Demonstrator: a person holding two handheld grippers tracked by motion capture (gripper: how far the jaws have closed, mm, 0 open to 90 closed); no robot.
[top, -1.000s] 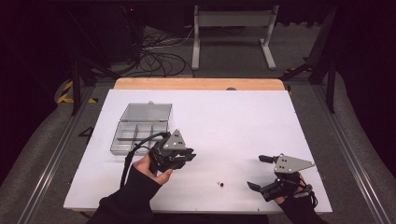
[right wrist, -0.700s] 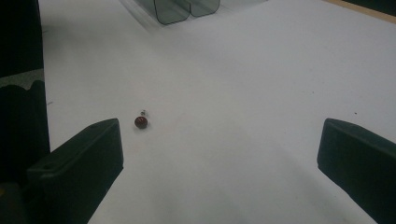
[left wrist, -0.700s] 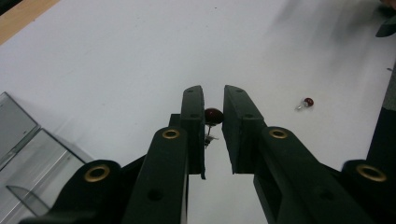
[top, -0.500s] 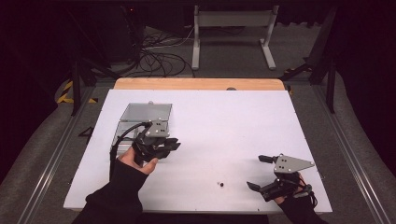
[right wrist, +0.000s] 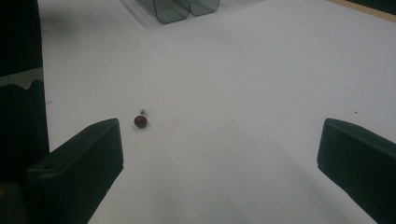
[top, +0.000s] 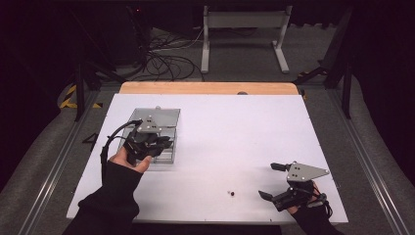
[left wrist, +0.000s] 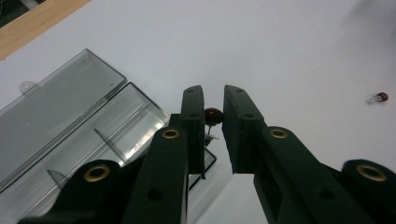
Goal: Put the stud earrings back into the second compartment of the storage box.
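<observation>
Left gripper view — left tongs (left wrist: 214,116) pinch a dark red bead (left wrist: 213,115) above the clear box (left wrist: 70,121); right tongs (right wrist: 219,154) gape wide.

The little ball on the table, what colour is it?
Dark red; the little ball shows best in the right gripper view.

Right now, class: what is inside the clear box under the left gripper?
Thin dividers split the clear box into compartments; those in sight look empty. The left gripper, holding a red bead above it, covers the near part.
</observation>
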